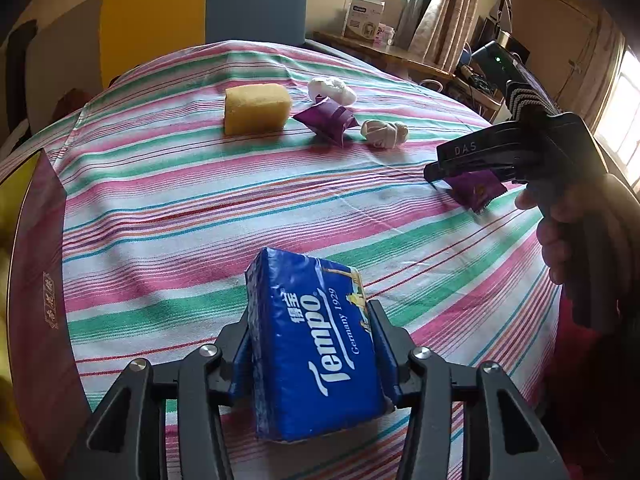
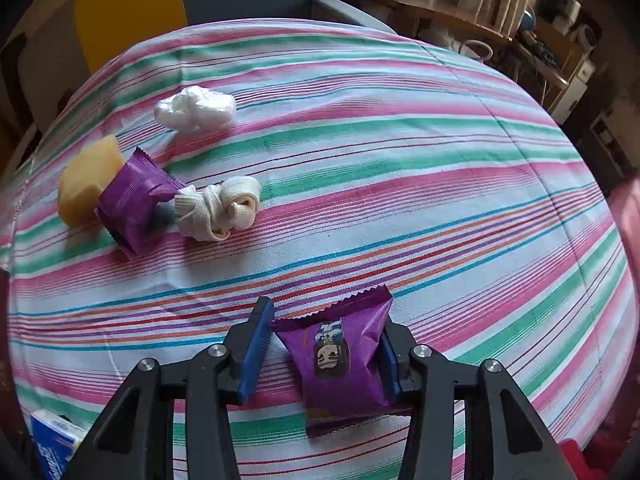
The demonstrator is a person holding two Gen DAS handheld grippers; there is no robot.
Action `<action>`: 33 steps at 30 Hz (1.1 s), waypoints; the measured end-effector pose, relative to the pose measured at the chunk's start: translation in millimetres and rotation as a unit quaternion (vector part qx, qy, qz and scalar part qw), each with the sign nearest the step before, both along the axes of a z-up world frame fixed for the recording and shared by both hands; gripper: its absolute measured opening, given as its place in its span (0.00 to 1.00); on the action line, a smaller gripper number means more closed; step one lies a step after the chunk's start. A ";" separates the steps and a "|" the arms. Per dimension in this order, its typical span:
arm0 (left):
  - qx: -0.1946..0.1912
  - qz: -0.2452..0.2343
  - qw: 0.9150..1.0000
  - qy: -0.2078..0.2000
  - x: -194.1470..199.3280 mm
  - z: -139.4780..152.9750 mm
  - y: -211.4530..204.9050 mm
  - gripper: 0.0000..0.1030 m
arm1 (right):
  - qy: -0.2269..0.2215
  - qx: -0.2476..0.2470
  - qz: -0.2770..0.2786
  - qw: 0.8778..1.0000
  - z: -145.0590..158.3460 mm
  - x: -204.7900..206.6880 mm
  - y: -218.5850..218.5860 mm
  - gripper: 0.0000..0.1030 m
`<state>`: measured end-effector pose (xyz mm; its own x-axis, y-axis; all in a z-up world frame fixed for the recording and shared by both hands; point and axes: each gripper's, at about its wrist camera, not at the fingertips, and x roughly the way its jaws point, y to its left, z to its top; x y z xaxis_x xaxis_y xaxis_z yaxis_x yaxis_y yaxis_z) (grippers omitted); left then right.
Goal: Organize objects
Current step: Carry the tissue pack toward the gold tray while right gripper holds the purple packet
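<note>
The left gripper [image 1: 312, 344] clamps the Tempo tissue pack [image 1: 316, 344] lengthwise, while the right gripper [image 2: 320, 344], its jaws apart, straddles the purple snack packet [image 2: 340, 360] pointing toward the yellow sponge [image 2: 82, 184].

A white carton [image 1: 363, 19] stands on the wooden shelf [image 1: 384, 53] beside curtains [image 1: 444, 12].

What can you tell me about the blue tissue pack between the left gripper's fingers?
The blue tissue pack is a soft, glossy plastic-wrapped block printed "Tempo, Germany 1929" in white. It looks sealed and full, only lightly creased. It sits near the table's front edge on the striped tablecloth, tilted, with its far end raised. The left gripper clamps its long sides, blue fingers pressing in.
</note>
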<state>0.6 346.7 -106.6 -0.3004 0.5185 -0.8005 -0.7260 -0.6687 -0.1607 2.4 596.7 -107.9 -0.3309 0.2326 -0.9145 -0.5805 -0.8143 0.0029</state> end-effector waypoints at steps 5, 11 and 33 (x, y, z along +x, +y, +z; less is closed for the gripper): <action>0.000 0.003 1.000 0.001 0.4 0.3 0.3 0.49 | 0.012 0.007 0.001 1.000 -1.0 -0.6 -1.4 0.52; -0.002 0.002 1.000 0.004 2.0 0.8 -0.1 0.49 | 0.017 0.031 0.012 0.999 -0.2 1.3 -9.7 0.53; 0.012 0.021 0.997 0.073 21.9 58.6 -32.0 0.46 | 0.006 0.051 0.038 0.998 -0.3 -5.2 -14.8 0.47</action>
<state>22.5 314.6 -48.0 -0.4339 0.5214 -0.7348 -0.7143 -0.6961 -0.0722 -2.8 581.8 -108.3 -0.3622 0.2988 -0.8829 -0.5178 -0.8521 -0.0759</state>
